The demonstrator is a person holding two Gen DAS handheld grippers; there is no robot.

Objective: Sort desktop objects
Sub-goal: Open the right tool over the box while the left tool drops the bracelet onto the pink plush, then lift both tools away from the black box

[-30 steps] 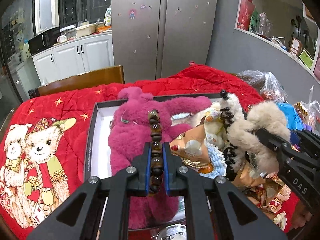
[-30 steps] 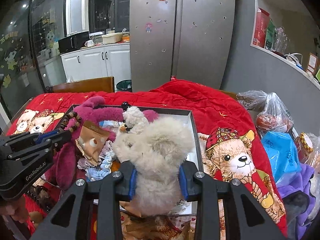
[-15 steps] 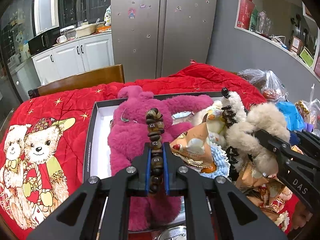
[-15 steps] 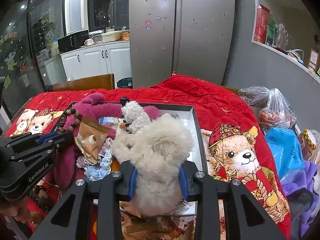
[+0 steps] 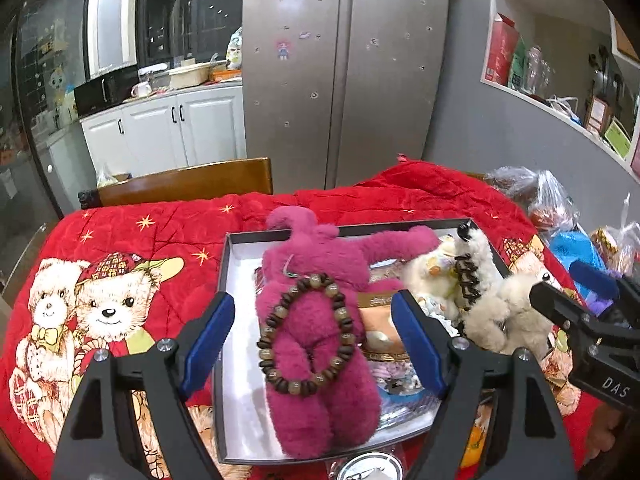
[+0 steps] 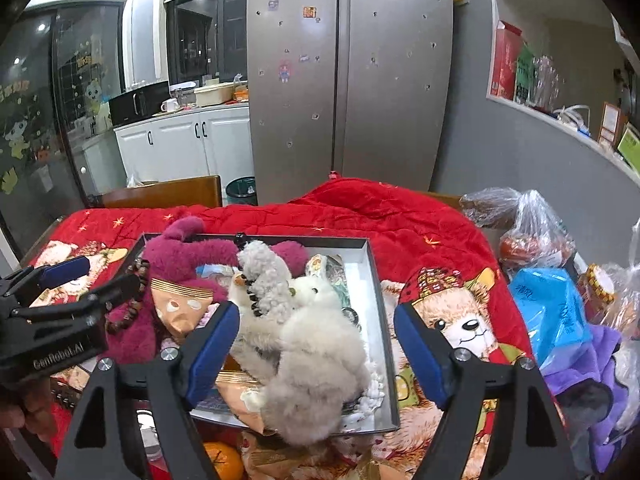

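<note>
**Both Grippers Found Open Above Filled Tray**

The left gripper stood with its blue-padded fingers spread wide and nothing between them. Beneath the gap lay a brown wooden bead bracelet, resting flat on the back of a magenta plush toy. The plush toy lay lengthwise in a shallow grey rectangular tray, one arm stretched toward the tray's far right corner.

The right gripper was likewise spread wide, gripping nothing. A beige fluffy plush toy lay below it, at the near edge of the tray, overhanging the rim. Just behind it sat a cream fleece-covered hair claw with dark teeth. An orange-tan snack packet lay between the magenta plush and the beige one.

The tray rested on a red quilted cover printed with teddy bears. A blue plastic bag and a purple cloth lay to the right of the tray, off it.
</note>
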